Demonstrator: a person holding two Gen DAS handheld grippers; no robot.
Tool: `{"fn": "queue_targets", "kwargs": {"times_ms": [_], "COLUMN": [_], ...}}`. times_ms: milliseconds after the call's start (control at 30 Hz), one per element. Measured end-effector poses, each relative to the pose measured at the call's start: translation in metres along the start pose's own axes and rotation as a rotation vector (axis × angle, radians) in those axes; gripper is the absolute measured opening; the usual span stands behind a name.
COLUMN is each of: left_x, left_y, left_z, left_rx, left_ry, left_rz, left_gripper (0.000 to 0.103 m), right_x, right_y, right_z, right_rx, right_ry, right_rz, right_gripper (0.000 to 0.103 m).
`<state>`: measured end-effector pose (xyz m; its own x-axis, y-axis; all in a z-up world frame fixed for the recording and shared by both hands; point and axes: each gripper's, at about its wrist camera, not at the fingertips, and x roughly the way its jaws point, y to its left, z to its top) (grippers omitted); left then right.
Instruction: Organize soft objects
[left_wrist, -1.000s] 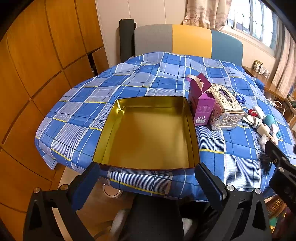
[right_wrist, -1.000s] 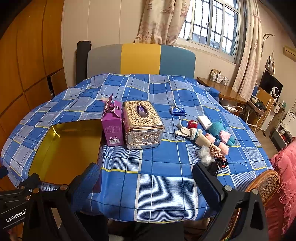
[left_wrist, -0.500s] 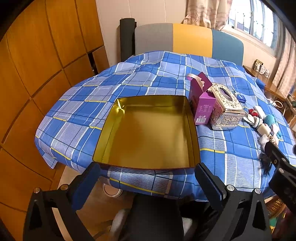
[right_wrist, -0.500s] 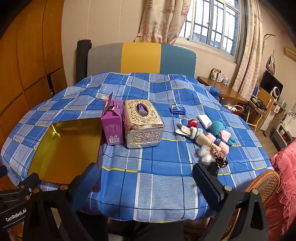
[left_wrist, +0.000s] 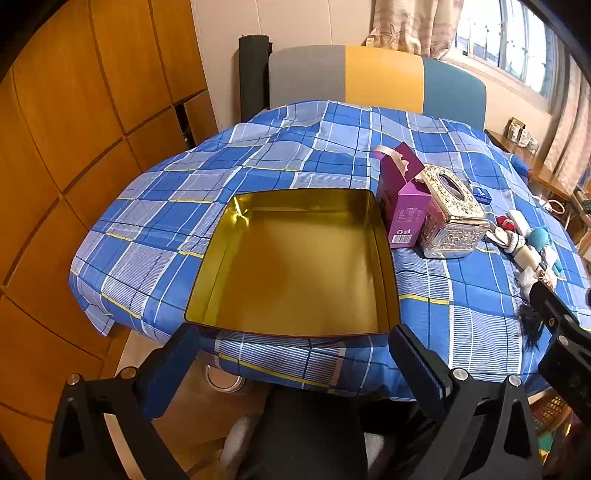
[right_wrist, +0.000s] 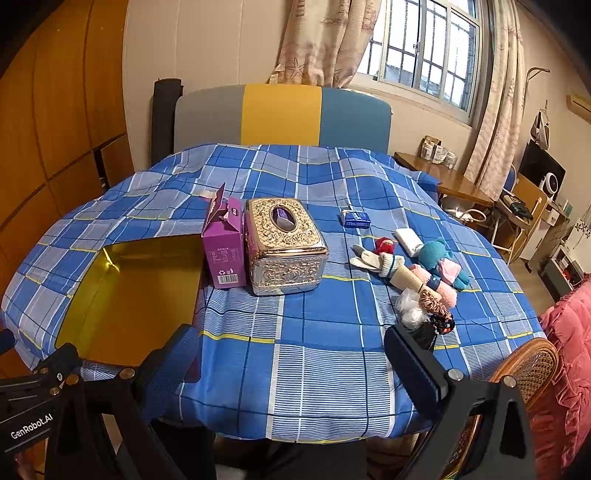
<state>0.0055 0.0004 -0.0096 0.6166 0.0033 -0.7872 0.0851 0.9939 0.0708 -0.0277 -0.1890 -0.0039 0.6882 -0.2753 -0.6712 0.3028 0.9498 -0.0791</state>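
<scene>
An open gold tin (left_wrist: 295, 258) lies on the blue checked tablecloth at the near left; it also shows in the right wrist view (right_wrist: 133, 291). A row of soft things lies at the right: a white glove (right_wrist: 373, 260), a teal plush (right_wrist: 434, 253), a pink roll (right_wrist: 441, 290), white fluff (right_wrist: 408, 306) and dark scrunchies (right_wrist: 439, 321). My left gripper (left_wrist: 295, 354) is open and empty at the tin's near edge. My right gripper (right_wrist: 291, 354) is open and empty at the table's near edge, left of the soft things.
A purple carton (right_wrist: 225, 254) and an ornate silver tissue box (right_wrist: 282, 245) stand between the tin and the soft things. A small blue packet (right_wrist: 356, 218) lies behind. A wicker chair (right_wrist: 528, 373) is at the near right, a colour-blocked sofa (right_wrist: 280, 114) behind the table.
Both views have shifted slightly; the table sits marginally lower and nearer. No object has moved and both grippers stay open.
</scene>
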Motion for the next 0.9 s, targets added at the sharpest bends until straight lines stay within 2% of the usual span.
{"fn": "queue_targets", "kwargs": {"times_ms": [900], "left_x": [0.0048], "left_y": [-0.0038], "left_z": [-0.0003], "left_rx": [0.014], "left_ry": [0.016], "left_rz": [-0.004], "left_gripper": [0.103], "right_x": [0.0024], "right_y": [-0.0016], "right_z": [-0.0005], "right_rx": [0.005], "right_ry": [0.008], "right_rz": [0.003], "right_gripper": [0.103]}}
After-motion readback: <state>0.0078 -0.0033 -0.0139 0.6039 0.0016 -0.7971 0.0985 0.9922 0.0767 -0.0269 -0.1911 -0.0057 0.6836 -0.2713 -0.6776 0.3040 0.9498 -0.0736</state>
